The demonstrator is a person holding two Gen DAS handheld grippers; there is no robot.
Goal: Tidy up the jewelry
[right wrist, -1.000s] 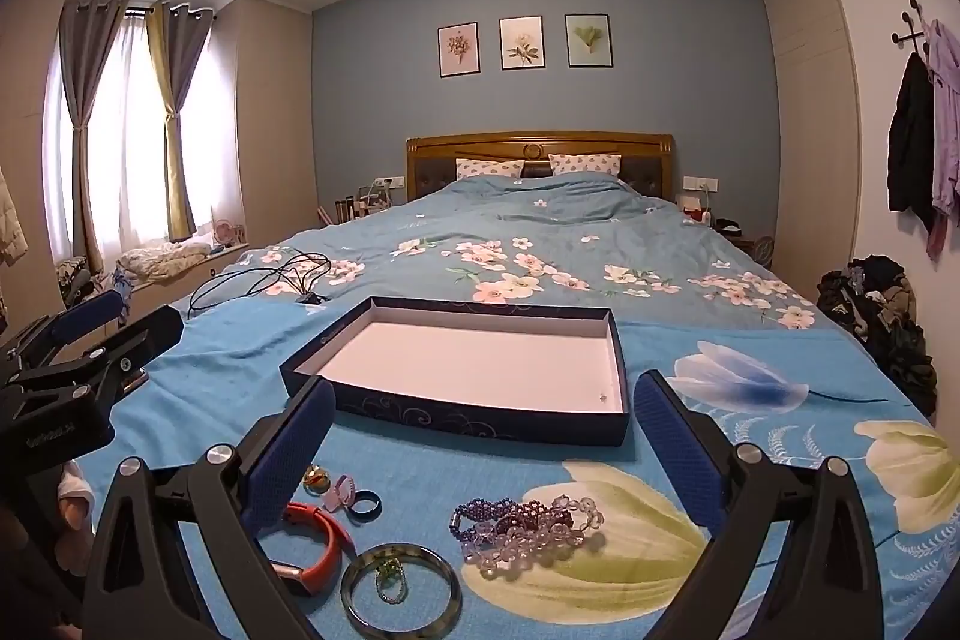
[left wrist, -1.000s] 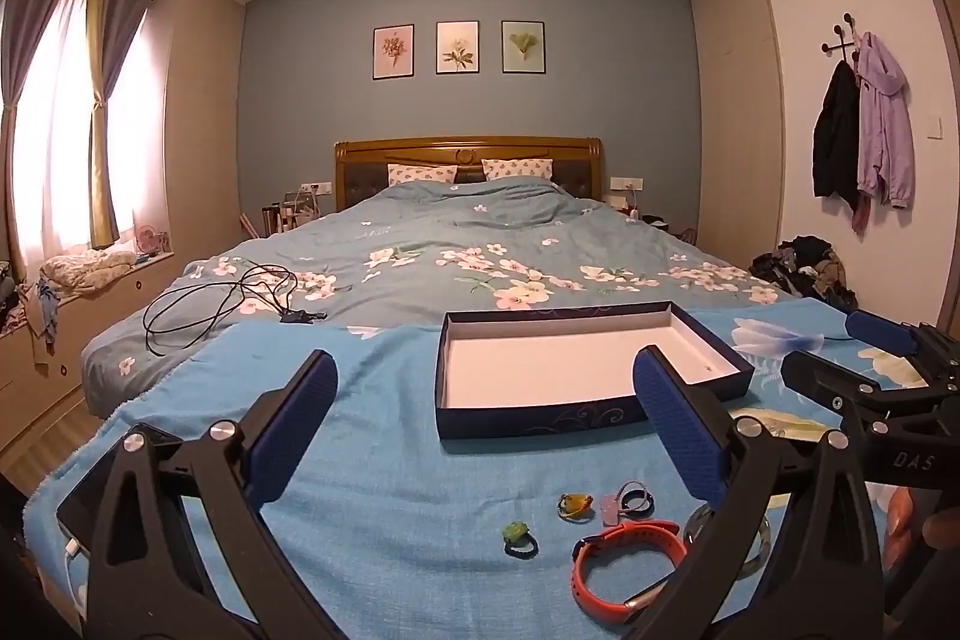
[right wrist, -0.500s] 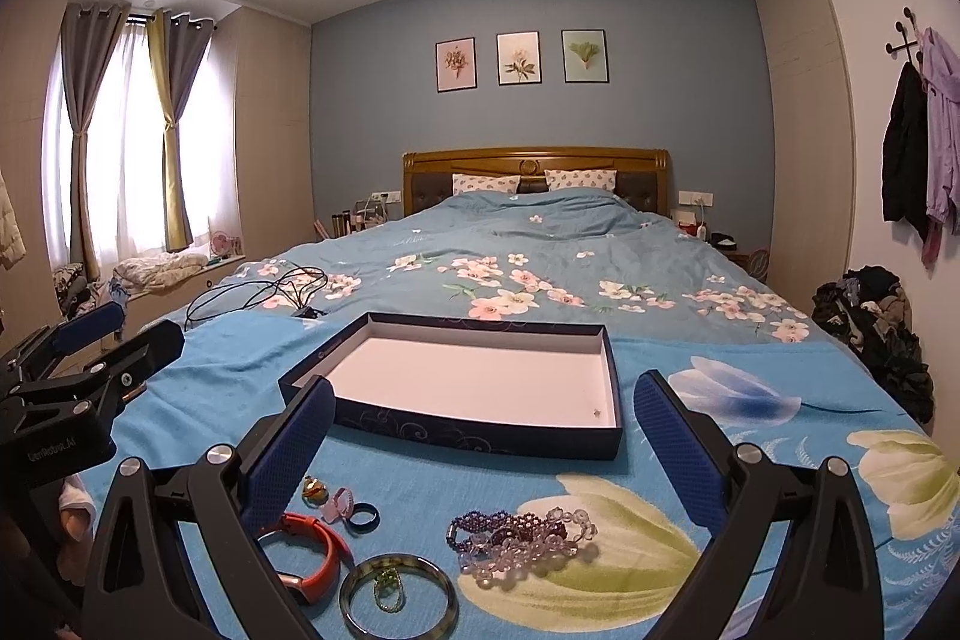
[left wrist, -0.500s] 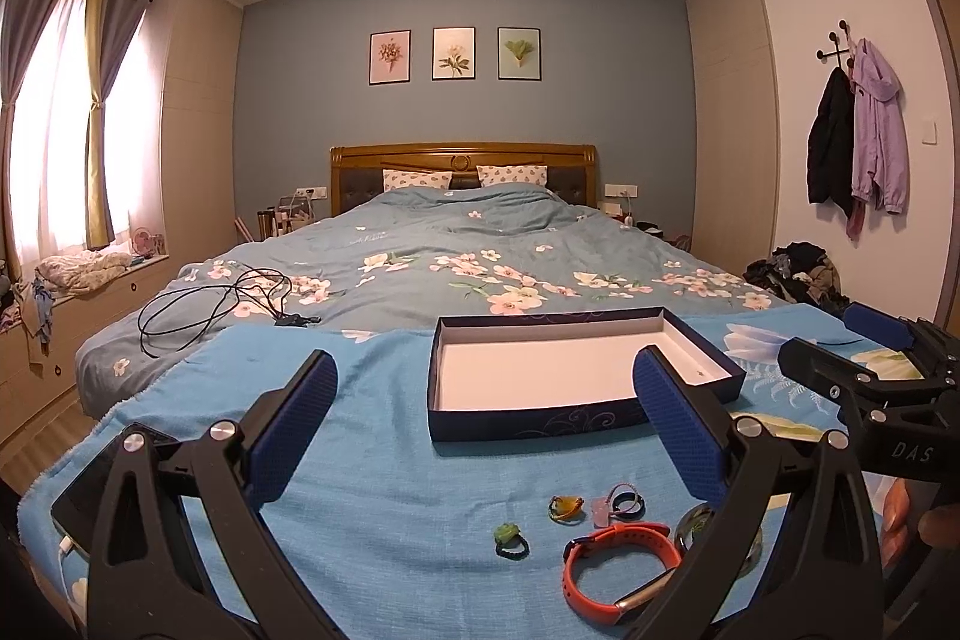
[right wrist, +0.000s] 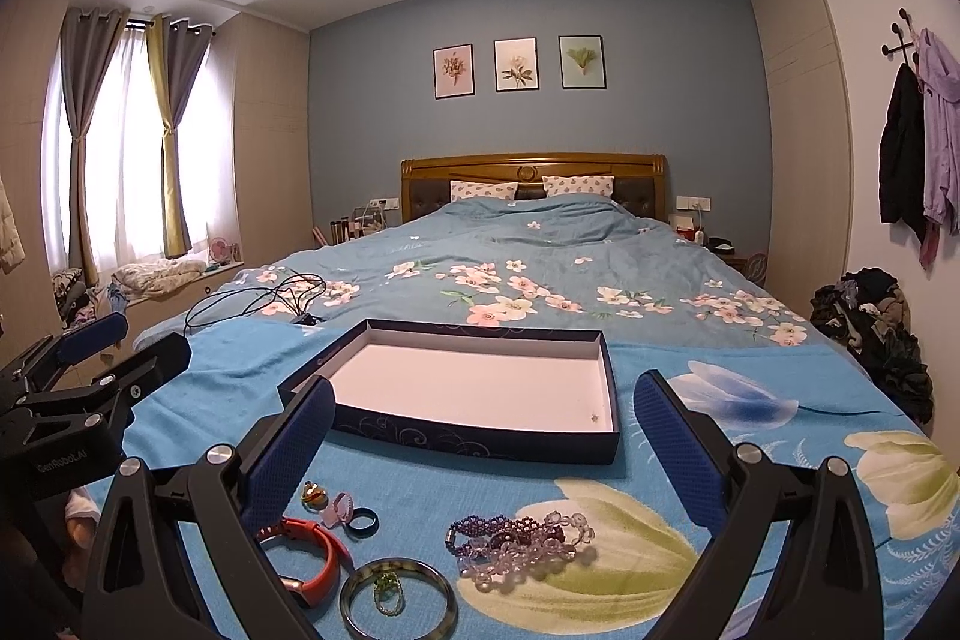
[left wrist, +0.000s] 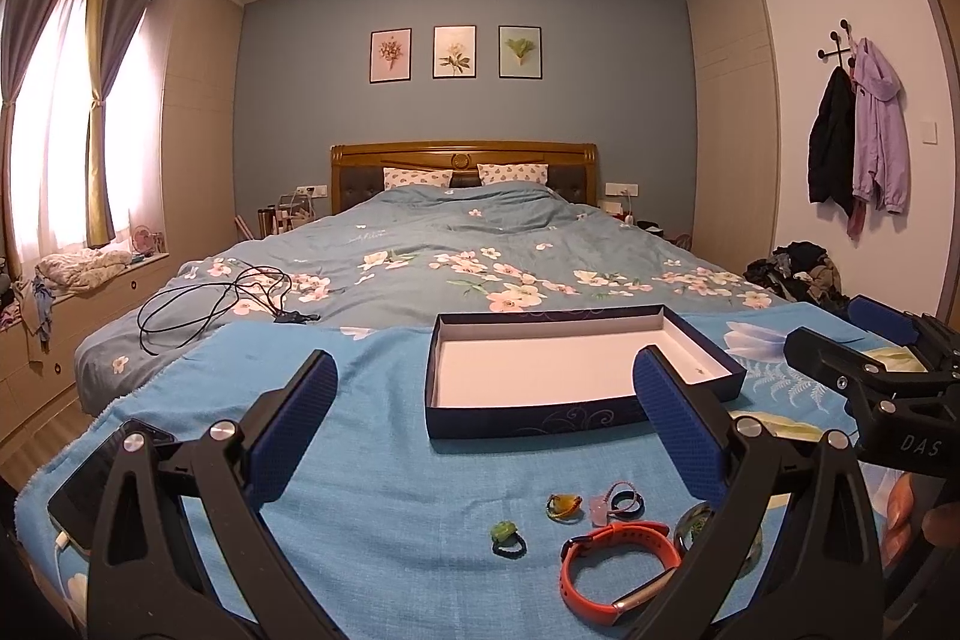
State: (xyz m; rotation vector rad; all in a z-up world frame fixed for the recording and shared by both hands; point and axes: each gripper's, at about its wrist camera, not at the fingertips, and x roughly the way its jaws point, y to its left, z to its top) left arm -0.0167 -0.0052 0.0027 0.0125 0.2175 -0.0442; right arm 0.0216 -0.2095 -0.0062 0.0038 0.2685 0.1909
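Both jaws released; navy box (right wrist: 474,439) lies long axis across the bed (right wrist: 540,274).

Orange wristband (left wrist: 618,568), navy scroll-patterned box (left wrist: 534,415), blue floral blanket (left wrist: 390,466).

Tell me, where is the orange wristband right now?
The orange wristband lies on the blue blanket at the bottom right of the left wrist view, nearer the camera than the rings, beside the green bangle.
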